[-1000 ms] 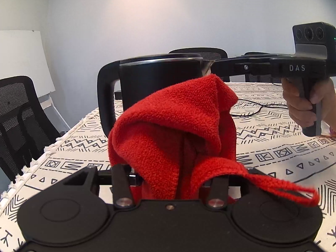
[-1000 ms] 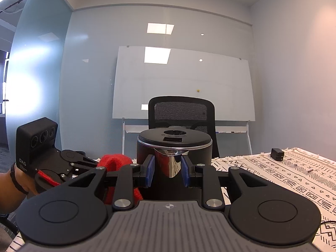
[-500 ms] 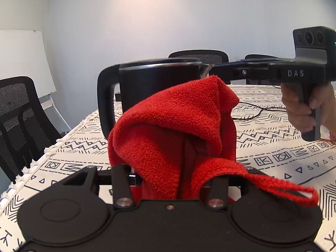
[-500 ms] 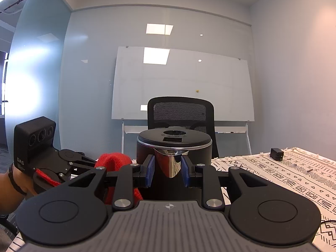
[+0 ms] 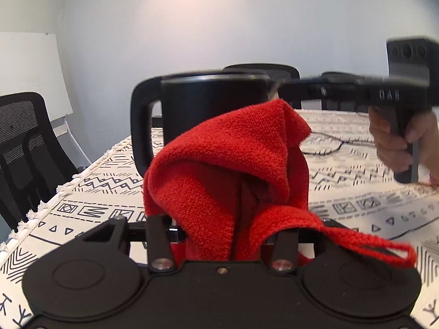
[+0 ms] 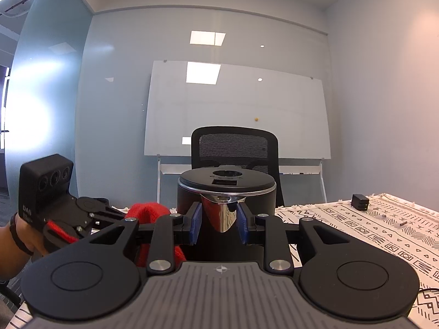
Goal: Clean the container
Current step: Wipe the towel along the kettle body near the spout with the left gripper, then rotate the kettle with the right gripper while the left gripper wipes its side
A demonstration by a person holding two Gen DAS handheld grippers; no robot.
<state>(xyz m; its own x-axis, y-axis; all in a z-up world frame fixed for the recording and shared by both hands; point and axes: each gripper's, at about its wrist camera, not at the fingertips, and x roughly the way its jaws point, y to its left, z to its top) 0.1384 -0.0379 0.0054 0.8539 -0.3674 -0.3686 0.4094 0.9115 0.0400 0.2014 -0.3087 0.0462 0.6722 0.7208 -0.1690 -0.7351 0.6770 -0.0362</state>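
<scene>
A black electric kettle (image 5: 208, 104) with a side handle stands on the patterned tablecloth (image 5: 356, 192). My left gripper (image 5: 219, 235) is shut on a red cloth (image 5: 227, 164), which bunches up against the kettle's near side. In the right wrist view the kettle (image 6: 227, 192) shows its lid and shiny metal spout. My right gripper (image 6: 219, 226) is shut on the spout, its blue pads (image 6: 195, 226) on either side. The red cloth (image 6: 148, 212) and the left gripper show at the left there.
Black office chairs (image 5: 24, 148) stand around the table. A black cable (image 5: 329, 148) lies on the tablecloth behind the cloth. A small black box (image 6: 360, 202) sits at the table's far right. A whiteboard (image 6: 236, 115) stands behind the table.
The kettle and right gripper have shifted slightly and are blurred in the left wrist view; the spout sits lower between the right pads. The cloth stays gripped.
</scene>
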